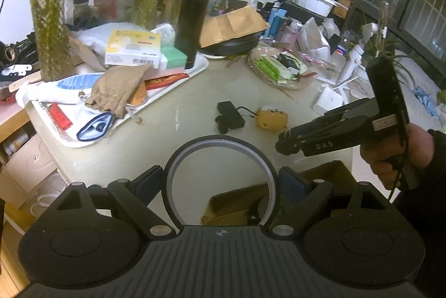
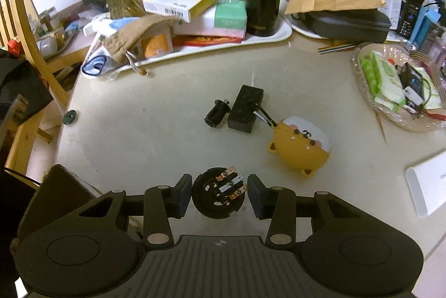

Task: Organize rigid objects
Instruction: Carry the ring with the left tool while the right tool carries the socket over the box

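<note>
Black plastic fills your right gripper (image 2: 219, 193): its jaws are clenched on a round black socket part with copper and silver contact blades (image 2: 220, 192), held just above the pale glossy counter (image 2: 145, 147). Your left gripper (image 1: 221, 181) has its jaws spread wide and grasping a black ring with a pale inner band (image 1: 221, 181), pads pressed against its outer sides, over an open brown cardboard box (image 1: 237, 203) below the counter's near edge. That box looks like the collecting place, though what already lies inside is too dark to tell. Three loose pieces still wait mid-counter: a small black cylindrical plug (image 2: 216, 114) touching a black rectangular block (image 2: 245, 109), and just beside them a mustard-yellow rubbery earbud case with a white top (image 2: 302, 150), clipped to a metal carabiner that rests on the block. By that reckoning you are midway: two pieces in hand and not yet put down, three to fetch. The cluttered white tray (image 2: 281, 33) behind appears untouched.
</note>
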Demonstrator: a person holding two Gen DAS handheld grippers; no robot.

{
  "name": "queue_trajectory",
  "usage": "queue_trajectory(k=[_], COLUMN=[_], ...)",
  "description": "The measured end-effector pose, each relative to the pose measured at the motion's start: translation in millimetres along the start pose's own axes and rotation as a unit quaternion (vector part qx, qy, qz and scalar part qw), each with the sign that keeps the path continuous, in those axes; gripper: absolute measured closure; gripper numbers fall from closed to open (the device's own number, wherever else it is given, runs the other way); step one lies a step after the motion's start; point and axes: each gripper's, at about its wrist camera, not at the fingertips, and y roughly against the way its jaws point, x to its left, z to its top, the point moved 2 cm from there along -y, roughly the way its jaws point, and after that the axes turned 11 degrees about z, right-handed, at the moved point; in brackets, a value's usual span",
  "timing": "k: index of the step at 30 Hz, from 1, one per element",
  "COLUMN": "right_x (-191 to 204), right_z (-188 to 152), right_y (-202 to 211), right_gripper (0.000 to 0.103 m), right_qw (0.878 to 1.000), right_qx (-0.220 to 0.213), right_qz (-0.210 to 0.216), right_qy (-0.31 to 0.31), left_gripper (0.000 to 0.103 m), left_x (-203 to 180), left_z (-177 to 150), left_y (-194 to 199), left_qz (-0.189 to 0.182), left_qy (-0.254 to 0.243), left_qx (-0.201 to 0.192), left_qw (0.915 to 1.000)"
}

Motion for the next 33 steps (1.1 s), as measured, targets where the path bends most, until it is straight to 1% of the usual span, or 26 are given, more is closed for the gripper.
queue_trajectory(k=[8,14,22,28,31,33], right_x=[3.8,7.8,6.0,0.8,-1.5,-2.5], right_z=[-10.6,-23.8,-37.5,-44.8,-47.9,-48.6], right_y=[39.8,62.8,88.8,103.9,111.3,115.9], right_gripper=[0.057,0.057,0.057,0.057,0.057,0.057], right_qw=[0.999,0.999,0.998,0.996,0.996,0.995], right_qx=[-0.029,-0.038,-0.056,-0.069,-0.076,-0.08], right_qz=[0.002,0.003,0.003,-0.001,0.0,-0.001], right_qy=[-0.018,-0.026,-0.039,-0.048,-0.055,-0.057], left_gripper=[0.013,0.013,0.013,0.013,0.012,0.012], left_x=[-31.5,-57.2,-87.6,-111.3,-124.0,-132.6], left_z=[2.9,-1.6,-16.0,-22.7,-24.8,-26.2], left_y=[3.2,2.1,-5.5,-10.4,-15.8,-17.0], left_qz=[-0.02,-0.034,-0.057,-0.074,-0.088,-0.103], left_qy=[-0.033,-0.066,-0.102,-0.123,-0.131,-0.139], left_qx=[0.0,0.009,0.031,0.035,0.042,0.039], left_qw=[0.9992,0.9972,0.9926,0.9891,0.9866,0.9842])
